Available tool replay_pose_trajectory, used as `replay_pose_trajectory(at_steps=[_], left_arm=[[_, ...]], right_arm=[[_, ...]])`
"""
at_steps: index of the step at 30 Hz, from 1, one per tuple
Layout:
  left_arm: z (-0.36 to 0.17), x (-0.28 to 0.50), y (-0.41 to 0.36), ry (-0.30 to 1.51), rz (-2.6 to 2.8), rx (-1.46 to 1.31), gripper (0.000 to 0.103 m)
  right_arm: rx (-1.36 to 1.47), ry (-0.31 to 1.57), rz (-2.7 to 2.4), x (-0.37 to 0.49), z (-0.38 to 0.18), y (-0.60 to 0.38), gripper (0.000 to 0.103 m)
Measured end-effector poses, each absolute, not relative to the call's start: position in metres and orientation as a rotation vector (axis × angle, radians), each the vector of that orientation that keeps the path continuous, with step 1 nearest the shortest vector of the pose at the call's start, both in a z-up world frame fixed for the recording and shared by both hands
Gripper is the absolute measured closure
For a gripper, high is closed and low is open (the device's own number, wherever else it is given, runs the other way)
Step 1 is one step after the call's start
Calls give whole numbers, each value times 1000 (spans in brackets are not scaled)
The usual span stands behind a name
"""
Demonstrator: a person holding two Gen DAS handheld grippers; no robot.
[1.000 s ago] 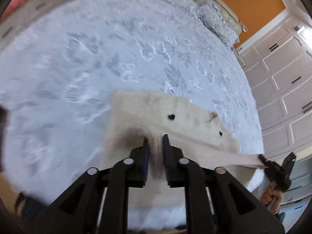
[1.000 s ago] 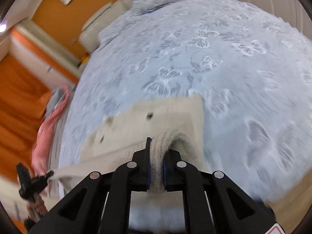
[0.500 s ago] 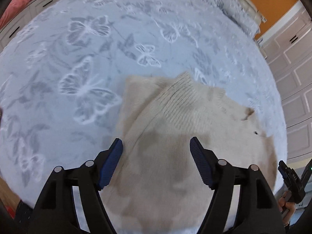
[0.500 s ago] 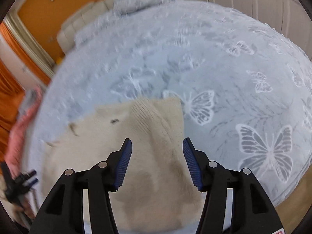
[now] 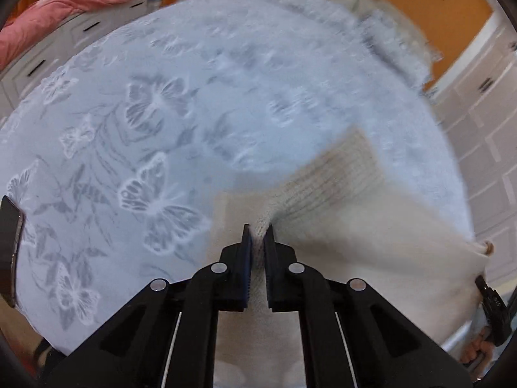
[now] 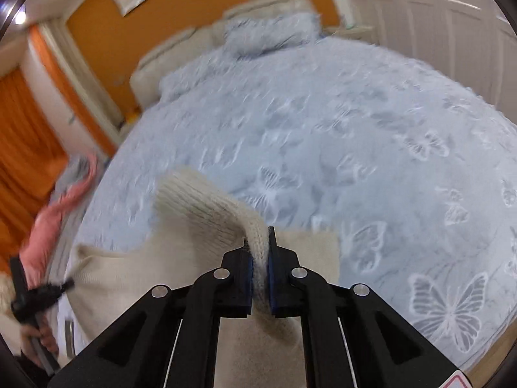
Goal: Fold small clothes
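Grippers (image 5: 257,231) (image 6: 257,237) reclamp sweater (image 5: 371,242), open half-second ago.

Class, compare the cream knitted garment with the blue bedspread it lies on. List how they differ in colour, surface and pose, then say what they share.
Colour: the cream garment is plain; the blue bedspread carries pale butterfly prints.
Surface: the garment is knit, ribbed along one edge; the bedspread shows no ribbing.
Pose: the garment is pinched up by the left gripper and right gripper; the bedspread lies spread flat.
Shared: both are soft cloth.
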State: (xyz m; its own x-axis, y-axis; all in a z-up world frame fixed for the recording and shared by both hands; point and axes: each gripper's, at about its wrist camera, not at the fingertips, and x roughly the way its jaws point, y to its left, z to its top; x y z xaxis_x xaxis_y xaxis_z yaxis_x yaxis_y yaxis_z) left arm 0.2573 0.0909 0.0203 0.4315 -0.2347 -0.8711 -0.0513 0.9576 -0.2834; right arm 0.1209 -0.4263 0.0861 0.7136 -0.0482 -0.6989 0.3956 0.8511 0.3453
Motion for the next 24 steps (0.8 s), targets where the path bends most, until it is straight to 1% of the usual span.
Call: replay_pose_trajectory(at_steps=[2,3,4,5,7,9,12,13,15,16,17,18,19,20,21,22,23,24], left_arm=[[-16,268,93,1230,-79,-303,97],[-24,268,95,1249,-63,-325,97],[-20,265,95,1226,-68,-336,97],[-12,262,94,1203,-81,-334,97],[-5,260,91,1192,-93,-292,97],[-19,268,92,1243,-70,-262,97],[-33,277,98,1282,-57,-294,96],[-31,278,98,1286,-68,-294,95],[-24,272,93,1283,-92,-277,87],[-17,267,92,1265,-102,-268,86],[-11,258,90,1245,-117,-259,79],[-1,244,89,1222,-129,-249,70],[4,232,90,1207,-130,-249,63],[8,217,92,1198,-127,-259,54],[10,199,96,1195,-126,-291,48],[9,185,99,1200,-126,-325,45],[5,172,103,1211,-115,-358,39],[-2,153,109,1229,-88,-401,38]], right_arm=[[493,862,-327,140,46,-442,96],[517,933,-347,149,21,-449,97],[540,1038,-374,158,-6,-455,97],[552,1050,-385,160,-10,-456,97],[543,959,-355,153,14,-449,97],[520,916,-352,149,26,-445,97],[521,1097,-417,162,-25,-456,97],[541,1111,-423,163,-30,-460,97],[616,1066,-390,156,-22,-465,95],[644,1060,-365,154,-18,-464,93],[641,1066,-358,151,-13,-462,89],[602,1070,-367,147,-5,-456,85],[563,1064,-371,142,5,-449,83],[538,1052,-360,137,14,-439,76],[528,1044,-337,128,22,-428,67],[521,1043,-308,114,29,-413,63],[515,1045,-289,97,33,-398,59],[510,1058,-278,83,33,-385,57]])
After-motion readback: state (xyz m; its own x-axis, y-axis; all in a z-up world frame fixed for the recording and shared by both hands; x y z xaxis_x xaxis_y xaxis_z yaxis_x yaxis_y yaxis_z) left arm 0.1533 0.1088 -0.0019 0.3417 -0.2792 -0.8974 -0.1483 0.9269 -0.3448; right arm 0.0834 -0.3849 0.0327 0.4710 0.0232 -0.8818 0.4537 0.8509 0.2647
